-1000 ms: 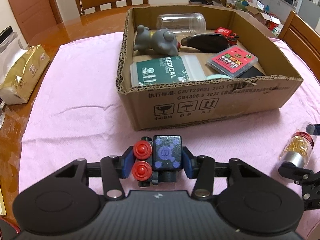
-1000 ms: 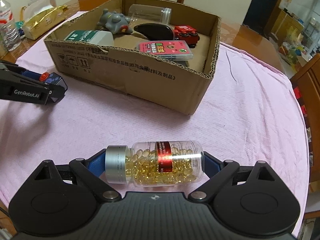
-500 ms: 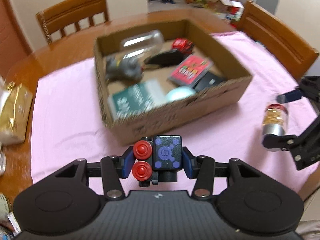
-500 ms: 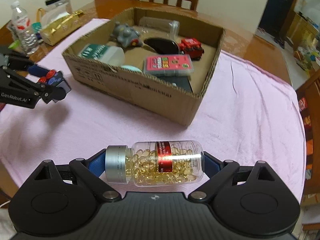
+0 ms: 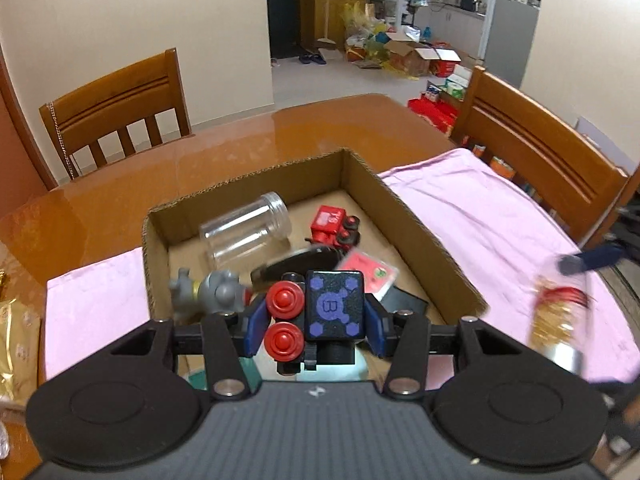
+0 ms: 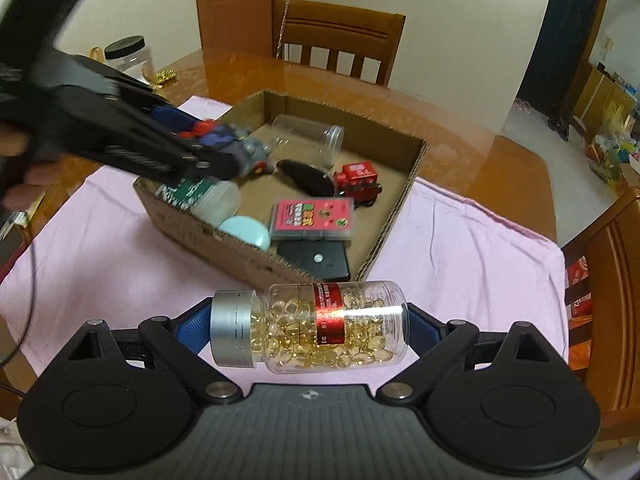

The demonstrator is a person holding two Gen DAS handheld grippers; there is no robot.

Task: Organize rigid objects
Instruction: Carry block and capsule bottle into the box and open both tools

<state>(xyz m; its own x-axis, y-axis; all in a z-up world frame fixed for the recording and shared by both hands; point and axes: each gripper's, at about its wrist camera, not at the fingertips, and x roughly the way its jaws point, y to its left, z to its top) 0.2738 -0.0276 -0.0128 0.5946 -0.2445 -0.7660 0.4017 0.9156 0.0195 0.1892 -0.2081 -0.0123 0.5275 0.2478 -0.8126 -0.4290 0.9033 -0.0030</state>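
My left gripper (image 5: 316, 320) is shut on a small black toy block with purple marks and two red knobs (image 5: 320, 312), held in the air above the near left part of the open cardboard box (image 5: 420, 236). In the right wrist view the left gripper (image 6: 208, 144) is blurred over the box's (image 6: 396, 216) left end. My right gripper (image 6: 308, 328) is shut on a clear capsule bottle with a silver cap and red label (image 6: 320, 328), held sideways above the pink cloth (image 6: 480, 248) just in front of the box. That bottle appears blurred at the right of the left wrist view (image 5: 560, 320).
The box holds a clear jar (image 6: 308, 140), a grey figure (image 5: 212, 292), a red toy vehicle (image 6: 356, 180), a black oval item (image 6: 308, 176), a red card case (image 6: 312, 216), a green-labelled pack (image 6: 200, 194), a mint round case (image 6: 246, 232) and a black case (image 6: 316, 260). Wooden chairs (image 5: 120, 108) surround the table.
My left gripper rose and moved forward from the cloth to above the box, still holding the toy block. My right gripper rose and came closer to the box with the bottle.
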